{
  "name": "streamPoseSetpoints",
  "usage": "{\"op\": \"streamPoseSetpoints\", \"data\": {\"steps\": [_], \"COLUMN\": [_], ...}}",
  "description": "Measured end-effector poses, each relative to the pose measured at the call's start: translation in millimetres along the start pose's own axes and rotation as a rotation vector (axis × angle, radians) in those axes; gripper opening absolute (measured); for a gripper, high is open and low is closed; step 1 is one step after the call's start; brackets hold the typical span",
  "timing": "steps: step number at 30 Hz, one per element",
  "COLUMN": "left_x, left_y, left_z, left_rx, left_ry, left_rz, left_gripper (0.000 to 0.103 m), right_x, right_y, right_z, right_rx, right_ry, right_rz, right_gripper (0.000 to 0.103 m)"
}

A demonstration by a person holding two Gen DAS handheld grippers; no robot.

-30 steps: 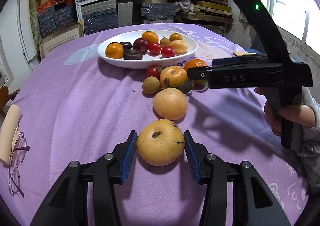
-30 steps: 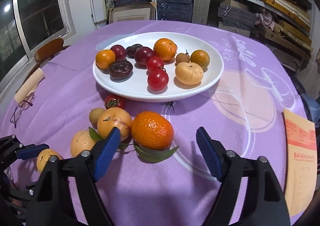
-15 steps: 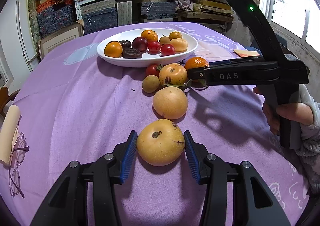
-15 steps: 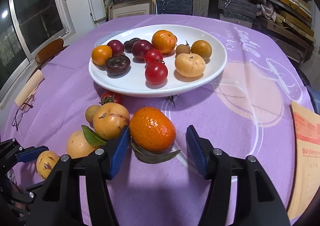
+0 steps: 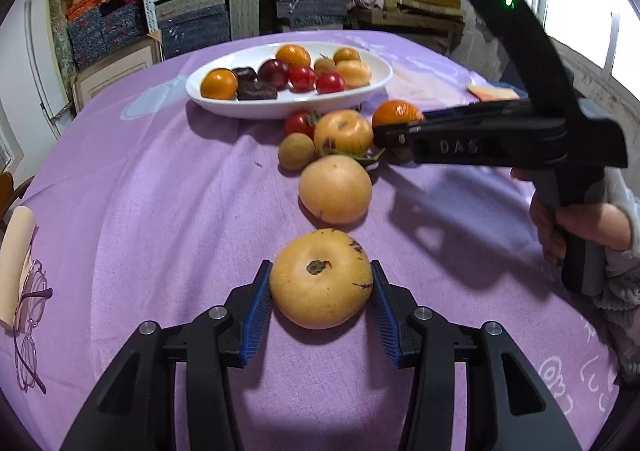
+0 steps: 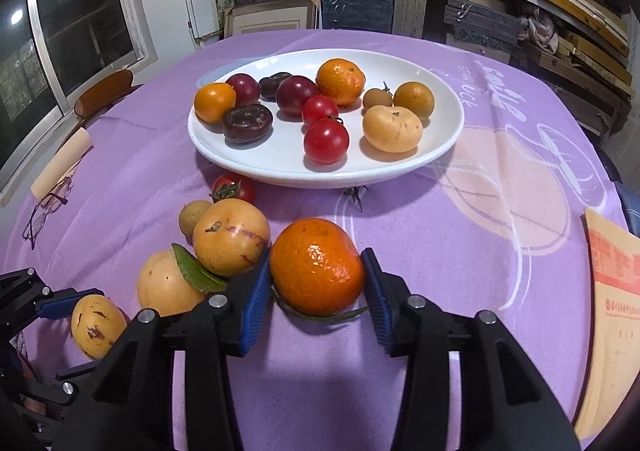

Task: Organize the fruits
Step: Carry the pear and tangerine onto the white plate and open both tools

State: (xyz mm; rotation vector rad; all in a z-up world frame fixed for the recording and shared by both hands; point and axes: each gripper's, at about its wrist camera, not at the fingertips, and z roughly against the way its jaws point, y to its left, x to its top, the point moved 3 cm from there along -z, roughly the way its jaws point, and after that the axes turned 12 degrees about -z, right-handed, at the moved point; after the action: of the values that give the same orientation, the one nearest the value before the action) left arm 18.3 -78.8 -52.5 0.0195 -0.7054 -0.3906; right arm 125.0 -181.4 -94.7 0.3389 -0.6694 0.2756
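We see our left hand-held gripper (image 5: pixel 320 291) clamped on a yellow speckled fruit (image 5: pixel 320 277) resting on the purple worktop (image 5: pixel 160 211). Our right hand-held gripper (image 6: pixel 316 275) has just been closing and now its blue pads (image 6: pixel 256 287) press a mandarin (image 6: pixel 316 265), which lies just before the white plate (image 6: pixel 280 167) of fruit.

I see matt lilac cloth (image 6: pixel 420 251) over the surface, faintly napped. The plate (image 6: pixel 448 139) is glossy white ceramic. The orange (image 6: pixel 318 265) has pebbled, shiny peel (one bright glint), the tomatoes (image 6: pixel 326 141) slick skin. My right tool (image 6: pixel 316 287) looks like matt black plastic with ribbed blue pads (image 6: pixel 256 287) and metal screws.
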Motion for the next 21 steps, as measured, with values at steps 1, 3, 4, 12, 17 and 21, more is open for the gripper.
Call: {"op": "streamPoseSetpoints", "data": {"steps": [1,3,4,12,17,21], "left_x": [1,1,1,4,29,74], "left_y": [1,4,5,14,35,62], "left_z": [2,3,1,8,21,28], "left_rx": [0.011,0.013,0.010,0.040,0.100,0.168], "left_ry": [-0.013,-0.022,-0.017,-0.056,-0.097,-0.150], "left_rz": [0.004,0.019,0.027,0.060,0.048,0.037], "left_gripper": [0.048,0.048,0.048,0.048,0.048,0.048], "right_x": [-1,-1,-2,-1,10,35], "right_y": [-1,-2,-3,-6,-12,-17], "right_z": [1,3,4,21,45,61], "right_rx": [0.000,0.000,0.003,0.020,0.054,0.040], "right_ry": [0.000,-0.004,-0.007,-0.049,-0.108,-0.149], "right_rz": [-0.002,-0.015,-0.022,-0.050,-0.090,-0.097], "right_gripper": [0.044,0.044,0.044,0.043,0.043,0.043]}}
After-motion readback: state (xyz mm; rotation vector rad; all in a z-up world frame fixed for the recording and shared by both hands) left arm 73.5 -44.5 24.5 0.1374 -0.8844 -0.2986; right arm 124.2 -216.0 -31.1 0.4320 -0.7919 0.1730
